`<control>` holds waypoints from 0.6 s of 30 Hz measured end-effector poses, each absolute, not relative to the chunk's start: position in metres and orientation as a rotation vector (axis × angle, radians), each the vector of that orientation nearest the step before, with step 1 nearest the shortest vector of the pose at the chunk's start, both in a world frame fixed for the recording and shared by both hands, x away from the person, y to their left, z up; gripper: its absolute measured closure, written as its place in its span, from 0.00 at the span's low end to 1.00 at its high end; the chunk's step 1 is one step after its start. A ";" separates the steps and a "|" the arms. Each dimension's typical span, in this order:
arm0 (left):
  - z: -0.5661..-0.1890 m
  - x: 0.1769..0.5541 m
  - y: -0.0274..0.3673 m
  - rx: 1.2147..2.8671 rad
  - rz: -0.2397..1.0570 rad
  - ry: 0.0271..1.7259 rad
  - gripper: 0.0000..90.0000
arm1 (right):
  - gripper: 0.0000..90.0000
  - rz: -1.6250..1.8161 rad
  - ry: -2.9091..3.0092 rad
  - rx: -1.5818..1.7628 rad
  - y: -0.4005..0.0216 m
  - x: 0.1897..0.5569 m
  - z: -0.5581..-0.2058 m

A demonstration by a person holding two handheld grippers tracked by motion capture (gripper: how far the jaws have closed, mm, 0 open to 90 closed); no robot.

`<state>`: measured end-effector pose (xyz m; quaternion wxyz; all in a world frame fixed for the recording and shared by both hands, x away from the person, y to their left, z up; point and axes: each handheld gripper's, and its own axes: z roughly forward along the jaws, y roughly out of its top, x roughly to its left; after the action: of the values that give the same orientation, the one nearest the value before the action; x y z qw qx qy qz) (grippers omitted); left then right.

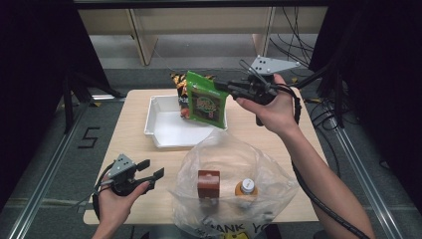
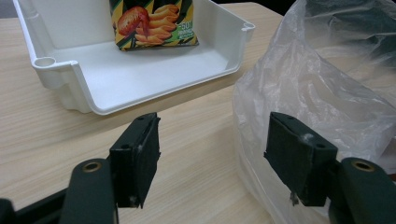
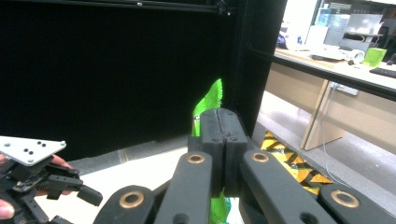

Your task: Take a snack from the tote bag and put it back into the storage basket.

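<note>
— Above the white tray, we have the right tongs pinched flat on the top edge of the green snack packet, which hangs in the air over the tray's near corner. Where do we take it?

— Into the clear plastic bag at the front of the table, we judge. A brown box and an orange-capped bottle already stand inside, so we should lower the packet into the free space behind them, not on top of the bottle.

— And our left tongs?

— Spread wide, holding nothing, just beside the bag's left wall. We could use them to catch that rim and hold the mouth open, since thin film tends to fold in.

— Anything to watch with the grip?

— We hold only a thin strip of the packet, so it can swing. We should travel slowly, keep it hanging straight, and release only once its lower edge is inside the bag.

— The other snack bag?

— It rests in the tray, against the far wall; we leave it for later.
</note>
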<state>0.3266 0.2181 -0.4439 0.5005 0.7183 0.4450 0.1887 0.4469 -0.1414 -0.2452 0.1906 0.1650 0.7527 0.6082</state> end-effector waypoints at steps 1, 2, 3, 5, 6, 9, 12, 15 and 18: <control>-0.444 0.327 0.218 1.737 0.456 1.075 0.38 | 1.00 1.726 2.120 0.470 -0.140 0.448 -0.245; -0.444 0.327 0.218 1.737 0.456 1.075 0.38 | 1.00 1.727 2.129 0.487 -0.140 0.448 -0.245; -0.444 0.327 0.218 1.738 0.456 1.074 0.38 | 1.00 1.721 2.124 0.478 -0.140 0.449 -0.245; -0.444 0.327 0.219 1.740 0.456 1.074 0.38 | 1.00 1.714 2.123 0.485 -0.139 0.451 -0.246; -0.444 0.327 0.219 1.741 0.457 1.074 0.38 | 1.00 1.718 2.123 0.482 -0.138 0.452 -0.246; -0.445 0.327 0.219 1.736 0.450 1.071 0.38 | 1.00 1.722 2.117 0.492 -0.137 0.455 -0.247; -0.445 0.327 0.218 1.739 0.451 1.075 0.38 | 1.00 1.722 2.115 0.509 -0.137 0.457 -0.246; -0.445 0.327 0.218 1.730 0.449 1.086 0.38 | 1.00 1.721 2.116 0.494 -0.136 0.459 -0.244; -0.445 0.327 0.219 1.736 0.450 1.072 0.38 | 1.00 1.726 2.112 0.496 -0.135 0.459 -0.243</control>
<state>0.3272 0.2187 -0.4450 0.5021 0.7184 0.4439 0.1863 0.4592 -0.1346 -0.2425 0.1835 0.1757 0.7490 0.6119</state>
